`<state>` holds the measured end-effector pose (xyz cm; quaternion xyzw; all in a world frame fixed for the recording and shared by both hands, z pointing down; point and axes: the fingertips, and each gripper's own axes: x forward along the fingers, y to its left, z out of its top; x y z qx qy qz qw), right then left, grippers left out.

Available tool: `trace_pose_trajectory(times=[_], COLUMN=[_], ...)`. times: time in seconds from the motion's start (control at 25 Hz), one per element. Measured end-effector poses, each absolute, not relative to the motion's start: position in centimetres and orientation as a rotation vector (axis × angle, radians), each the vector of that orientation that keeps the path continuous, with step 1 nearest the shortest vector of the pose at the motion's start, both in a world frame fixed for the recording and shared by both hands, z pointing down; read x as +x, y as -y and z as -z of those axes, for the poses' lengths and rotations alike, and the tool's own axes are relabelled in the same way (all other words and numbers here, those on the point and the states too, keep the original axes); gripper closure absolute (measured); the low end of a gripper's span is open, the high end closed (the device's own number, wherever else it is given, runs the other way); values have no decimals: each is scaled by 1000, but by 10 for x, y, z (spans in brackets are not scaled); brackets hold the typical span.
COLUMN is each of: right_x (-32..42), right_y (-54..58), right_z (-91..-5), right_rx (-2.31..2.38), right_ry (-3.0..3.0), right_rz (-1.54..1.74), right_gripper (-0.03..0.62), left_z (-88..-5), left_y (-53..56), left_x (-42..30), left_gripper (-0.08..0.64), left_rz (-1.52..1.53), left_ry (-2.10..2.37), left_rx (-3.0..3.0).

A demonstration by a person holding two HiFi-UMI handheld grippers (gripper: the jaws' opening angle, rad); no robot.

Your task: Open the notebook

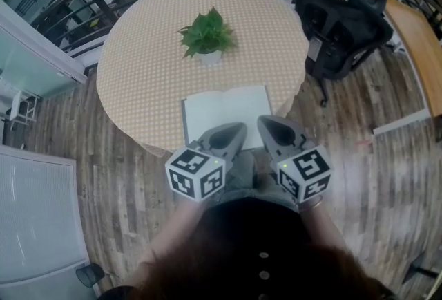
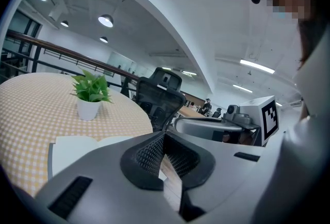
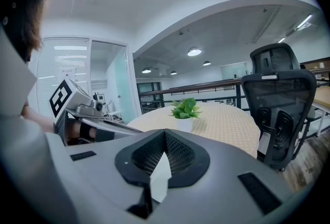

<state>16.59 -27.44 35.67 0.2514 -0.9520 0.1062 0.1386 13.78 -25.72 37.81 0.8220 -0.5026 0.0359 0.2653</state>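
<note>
the notebook [image 1: 224, 112] lies open and flat at the near edge of the table [image 1: 138, 63], in front of the plant [image 1: 206, 34], so the opening looks done. the left gripper [image 1: 237, 130] and right gripper [image 1: 267, 124] both have jaws closed on nothing, tips by its near edge. best to draw them back gently, without snagging a page and flipping it over.
</note>
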Motion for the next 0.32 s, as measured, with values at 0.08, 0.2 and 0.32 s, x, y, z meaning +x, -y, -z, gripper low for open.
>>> trace_pose_trajectory(times=[0.08, 0.2, 0.32], right_x=[165, 165, 167], right_y=[274, 271, 268], right_z=[-353, -351, -352], right_rx=[719, 712, 713], right_ry=[2759, 2762, 2754], right_rz=[-296, -297, -307], right_gripper=[581, 581, 581], left_z=[-372, -367, -365], left_y=[259, 259, 258], left_x=[139, 142, 144], left_gripper=[549, 549, 549], left_rz=[-97, -98, -116], left_ry=[1361, 1365, 1379], left_rx=[2231, 2236, 2237])
